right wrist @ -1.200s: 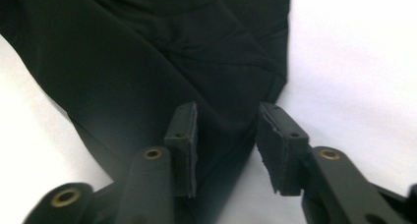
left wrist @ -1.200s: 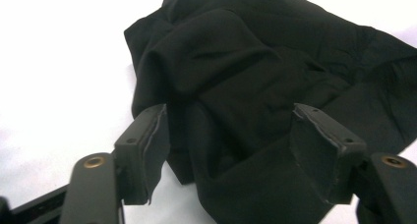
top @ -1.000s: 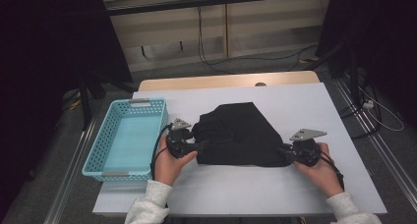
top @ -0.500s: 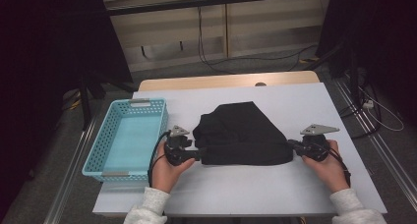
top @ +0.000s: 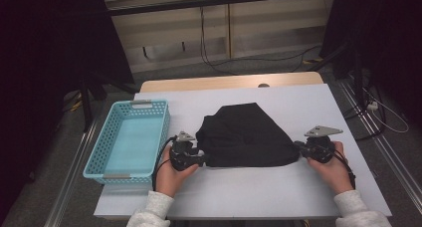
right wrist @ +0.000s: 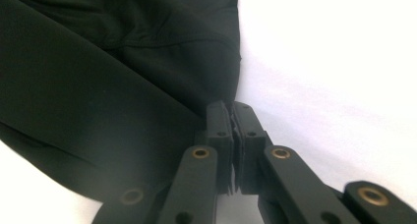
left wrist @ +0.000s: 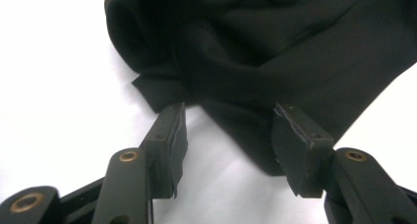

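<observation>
A black cloth [top: 246,135] lies spread on the white table [top: 249,197], its lower edge stretched between my two grippers. My left gripper [top: 201,158] sits at the cloth's lower left corner. In the left gripper view it [left wrist: 229,111] stands open, with the cloth's edge [left wrist: 275,47] lying between and just beyond its jaws. My right gripper [top: 298,146] is at the lower right corner. In the right gripper view it [right wrist: 231,106] is shut, pinching the corner of the cloth [right wrist: 98,76].
A light blue plastic basket [top: 119,177] stands empty at the table's left edge, close beside my left hand. Bare white table surface lies in front of the cloth and to its right. Cables run across the floor beyond the table.
Both hands have moved slightly outward and toward the front edge. The cloth's lower edge now lies straighter and flatter than a second ago.
</observation>
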`<state>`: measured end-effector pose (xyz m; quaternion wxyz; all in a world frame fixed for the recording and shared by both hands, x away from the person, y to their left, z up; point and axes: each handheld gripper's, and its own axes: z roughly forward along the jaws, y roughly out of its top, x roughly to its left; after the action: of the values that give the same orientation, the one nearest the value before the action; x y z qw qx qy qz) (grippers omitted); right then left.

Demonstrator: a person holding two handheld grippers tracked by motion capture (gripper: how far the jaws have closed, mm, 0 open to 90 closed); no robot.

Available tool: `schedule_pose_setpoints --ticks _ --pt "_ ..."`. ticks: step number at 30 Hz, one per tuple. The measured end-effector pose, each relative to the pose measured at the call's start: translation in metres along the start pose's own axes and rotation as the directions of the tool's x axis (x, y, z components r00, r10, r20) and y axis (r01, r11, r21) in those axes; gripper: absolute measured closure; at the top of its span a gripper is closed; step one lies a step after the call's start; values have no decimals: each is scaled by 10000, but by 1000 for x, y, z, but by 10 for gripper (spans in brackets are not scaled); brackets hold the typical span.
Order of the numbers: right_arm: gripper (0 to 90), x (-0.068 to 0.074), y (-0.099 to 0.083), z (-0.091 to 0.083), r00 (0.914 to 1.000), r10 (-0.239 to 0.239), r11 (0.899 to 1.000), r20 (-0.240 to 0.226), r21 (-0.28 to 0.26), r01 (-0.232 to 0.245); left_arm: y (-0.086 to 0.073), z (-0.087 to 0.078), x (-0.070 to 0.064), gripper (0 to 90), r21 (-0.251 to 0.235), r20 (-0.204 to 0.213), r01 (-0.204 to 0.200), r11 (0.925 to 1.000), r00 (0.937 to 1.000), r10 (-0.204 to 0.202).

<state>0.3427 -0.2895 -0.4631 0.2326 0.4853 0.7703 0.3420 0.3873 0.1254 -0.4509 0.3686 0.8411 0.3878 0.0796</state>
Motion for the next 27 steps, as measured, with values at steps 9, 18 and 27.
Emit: schedule_pose_setpoints --ticks 9,18,27 --pt "897 -5 -2 -3 9998 -131 9999 117 -102 133 0 5 -4 627 360 479 90 9993 9988 -107" --pt "799 3 0 -11 9981 -497 9970 -353 -612 475 4 5 -6 870 867 1129 339 9957 9926 -437" --pt "659 13 5 -23 9873 -1015 9867 -1219 -1390 843 15 -17 -1 888 586 1693 1049 9928 9790 -1134"
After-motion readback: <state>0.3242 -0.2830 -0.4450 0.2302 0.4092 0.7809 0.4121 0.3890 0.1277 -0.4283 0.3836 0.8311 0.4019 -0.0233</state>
